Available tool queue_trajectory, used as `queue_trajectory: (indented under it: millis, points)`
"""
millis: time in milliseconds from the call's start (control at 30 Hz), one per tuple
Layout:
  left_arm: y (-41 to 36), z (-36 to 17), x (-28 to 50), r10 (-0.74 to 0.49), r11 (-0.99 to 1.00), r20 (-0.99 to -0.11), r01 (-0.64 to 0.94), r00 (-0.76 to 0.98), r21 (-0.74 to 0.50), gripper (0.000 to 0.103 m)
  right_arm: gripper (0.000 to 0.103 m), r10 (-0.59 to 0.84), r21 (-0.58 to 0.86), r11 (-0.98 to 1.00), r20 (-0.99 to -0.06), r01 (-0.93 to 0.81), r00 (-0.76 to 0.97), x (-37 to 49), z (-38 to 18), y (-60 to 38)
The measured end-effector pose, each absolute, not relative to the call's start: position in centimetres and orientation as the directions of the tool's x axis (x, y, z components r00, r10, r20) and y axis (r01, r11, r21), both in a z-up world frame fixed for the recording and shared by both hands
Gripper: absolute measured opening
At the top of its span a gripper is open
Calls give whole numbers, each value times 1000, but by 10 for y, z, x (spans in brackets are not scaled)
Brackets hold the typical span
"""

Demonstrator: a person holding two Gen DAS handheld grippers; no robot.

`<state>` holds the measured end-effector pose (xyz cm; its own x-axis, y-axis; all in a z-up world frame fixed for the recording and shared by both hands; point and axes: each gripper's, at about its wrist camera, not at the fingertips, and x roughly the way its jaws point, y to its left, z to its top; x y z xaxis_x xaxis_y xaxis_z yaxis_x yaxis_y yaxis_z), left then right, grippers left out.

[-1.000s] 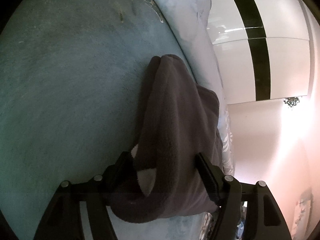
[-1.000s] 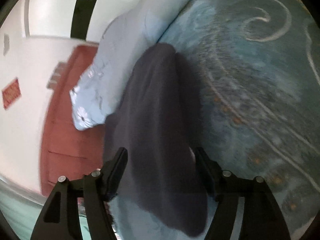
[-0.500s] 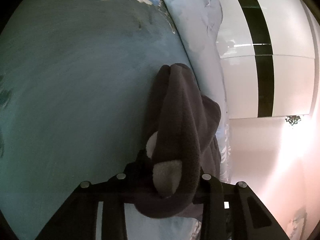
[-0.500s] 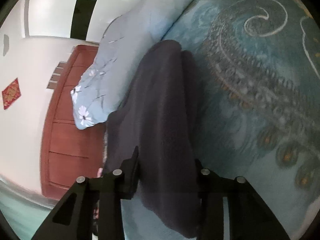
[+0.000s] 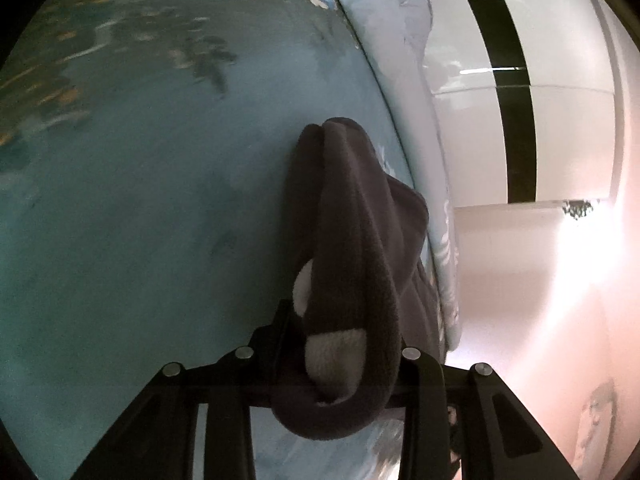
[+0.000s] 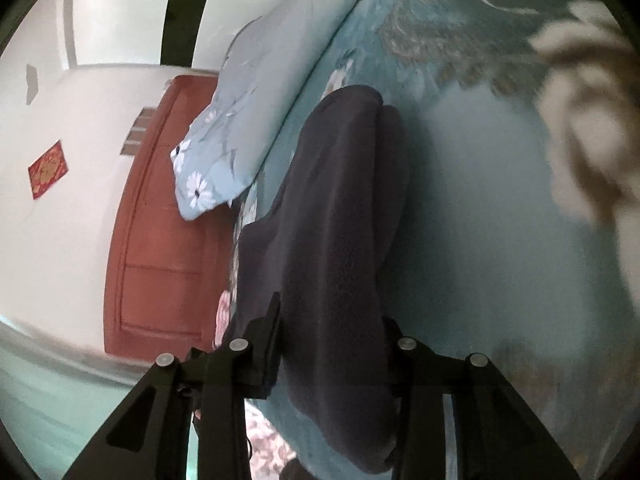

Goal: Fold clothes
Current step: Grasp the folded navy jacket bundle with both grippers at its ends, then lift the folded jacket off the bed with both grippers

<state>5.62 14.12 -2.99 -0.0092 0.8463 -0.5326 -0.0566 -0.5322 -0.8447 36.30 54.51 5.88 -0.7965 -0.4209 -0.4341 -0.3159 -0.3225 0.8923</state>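
Observation:
A dark grey fleece garment [image 5: 352, 216] with a pale lining patch [image 5: 334, 350] hangs bunched over the teal bedspread [image 5: 152, 208]. My left gripper [image 5: 340, 340] is shut on its near edge, and the cloth rolls over the fingers. In the right wrist view the same dark garment [image 6: 340, 208] runs away from me in a long fold. My right gripper [image 6: 334, 328] is shut on its other end. The fingertips of both grippers are buried in the fabric.
A pale blue floral pillow [image 6: 248, 112] lies at the bed's edge beside the garment. Behind it are a red-brown wooden door [image 6: 160, 216] and white wardrobe panels with a black stripe [image 5: 516, 92]. A blurred pale object [image 6: 588, 112] crosses the right wrist view's upper right.
Both grippers went from open around the garment to shut on it. Both views have since shifted across the bedspread, and a blurred pale object has entered at the right.

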Motion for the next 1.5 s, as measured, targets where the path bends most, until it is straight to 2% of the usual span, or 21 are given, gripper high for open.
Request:
queue_trajectory:
  millis: [233, 500, 600, 667, 833, 933, 1067, 1267, 1500]
  points:
    - [101, -24, 97, 833, -550, -553, -139, -18, -823, 36, 34, -442, 899, -318, -423, -303, -791, 413, 55, 517]
    - [114, -18, 84, 815, -572, -578, -219, -46, -790, 41, 35, -458, 902, -297, -423, -314, -782, 417, 35, 521]
    - [96, -10, 88, 809, -580, -581, -274, -84, -767, 51, 39, -461, 896, -320, -431, -307, -776, 414, 36, 523]
    - [94, -6, 80, 802, -591, -588, -299, -110, -749, 60, 44, -457, 889, -342, -440, -304, -773, 411, 36, 525]
    - [115, -2, 63, 807, -574, -583, -354, -94, -738, 67, 50, -441, 880, -363, -451, -305, -776, 397, 39, 535]
    - [131, -8, 53, 800, -556, -600, -407, -24, -725, 68, 57, -456, 880, -366, -453, -302, -766, 384, 37, 539]
    - [153, -22, 43, 770, -551, -635, -439, 60, -709, 70, 57, -476, 888, -345, -445, -304, -759, 370, 29, 545]
    - [154, -26, 28, 793, -492, -593, -424, 143, -760, 72, 57, -504, 888, -360, -444, -287, -741, 355, 26, 547]
    - [154, -9, 37, 806, -445, -572, -480, 154, -756, 71, 57, -529, 869, -430, -461, -243, -713, 343, 35, 540]
